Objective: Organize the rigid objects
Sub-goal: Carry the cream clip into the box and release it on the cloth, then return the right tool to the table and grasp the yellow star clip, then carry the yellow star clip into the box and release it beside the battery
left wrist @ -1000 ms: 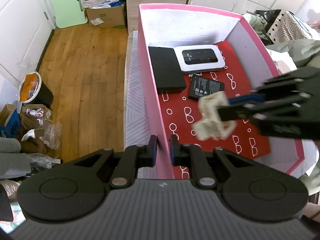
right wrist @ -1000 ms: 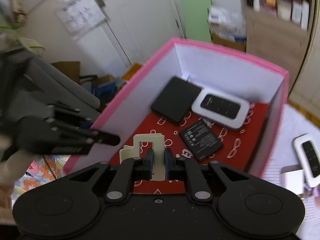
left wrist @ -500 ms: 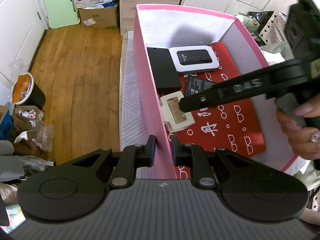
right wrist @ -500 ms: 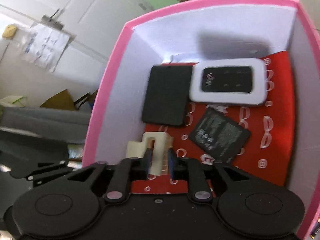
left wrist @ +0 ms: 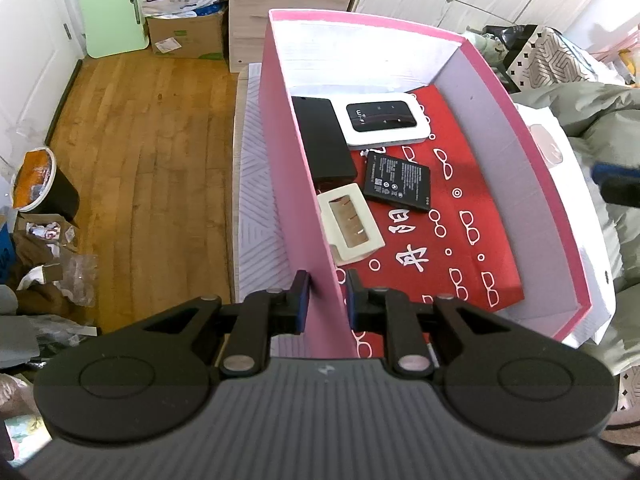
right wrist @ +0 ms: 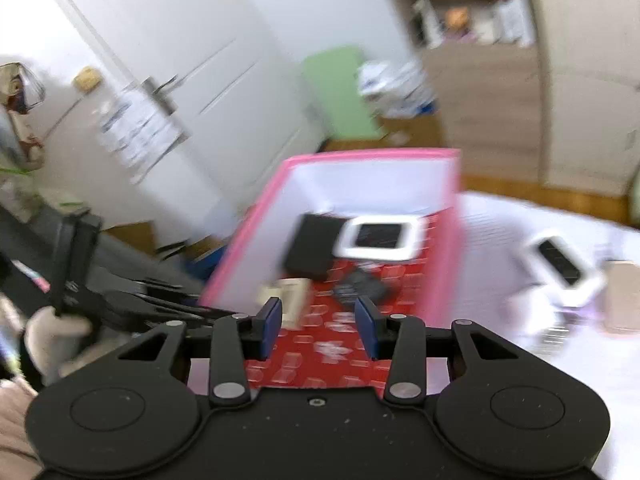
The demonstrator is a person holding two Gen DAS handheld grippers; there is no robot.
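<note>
Four items lay inside the pink box (left wrist: 280,128): a cream plastic holder (left wrist: 350,226) against the left wall, a loose black battery (left wrist: 398,182) just beside it, a flat black case (left wrist: 324,140) and a white Wi‑Fi router (left wrist: 380,122) toward the far end. All rested on the red patterned liner (left wrist: 460,240). A second white router (right wrist: 560,266) sat outside on the white tabletop (right wrist: 500,208), well apart from the box.

Your left gripper (left wrist: 326,300) straddled the box's near left wall, one pad on each side. The gap looked slightly wider than the wall, so whether the pads pressed on it could not be told. Your right gripper (right wrist: 318,326) had its jaws partly open with nothing between them, and its view was motion‑blurred.

Risks, as judged: if your left grip was loose, a bump from the right gripper could slide or tip the box. Reaching fast for the outside router could knock it across the tabletop. Dropping it in carelessly could land it on the battery or holder.
</note>
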